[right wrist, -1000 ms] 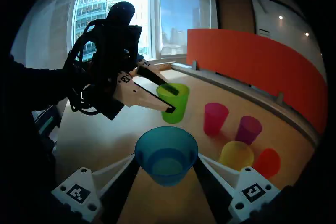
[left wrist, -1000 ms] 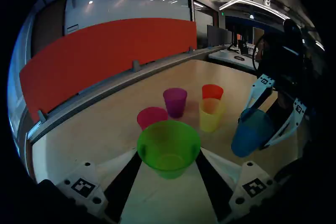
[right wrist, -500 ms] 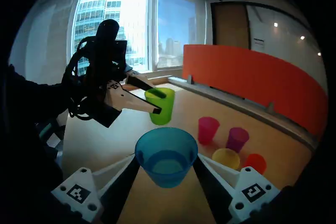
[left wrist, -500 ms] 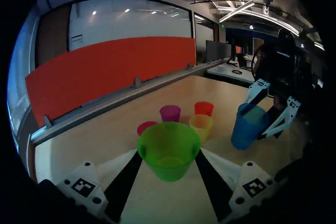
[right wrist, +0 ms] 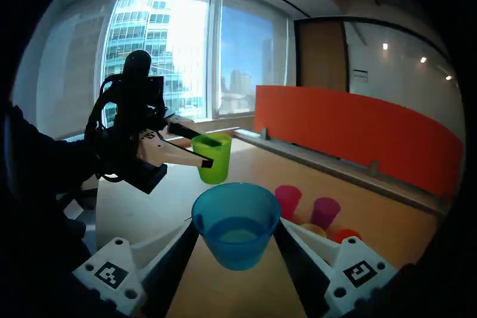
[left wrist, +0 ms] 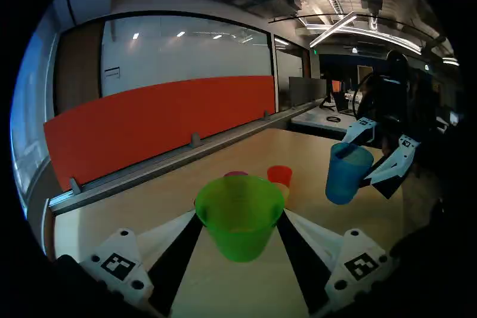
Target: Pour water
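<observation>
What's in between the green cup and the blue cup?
Nothing. In the right gripper view, the gap between the green cup and the blue cup is bare table; the pink cup stands off to the side.

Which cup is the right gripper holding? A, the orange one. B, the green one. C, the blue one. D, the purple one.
C: the right gripper grips the blue cup between its fingers, while the left gripper holds the green cup.
</observation>
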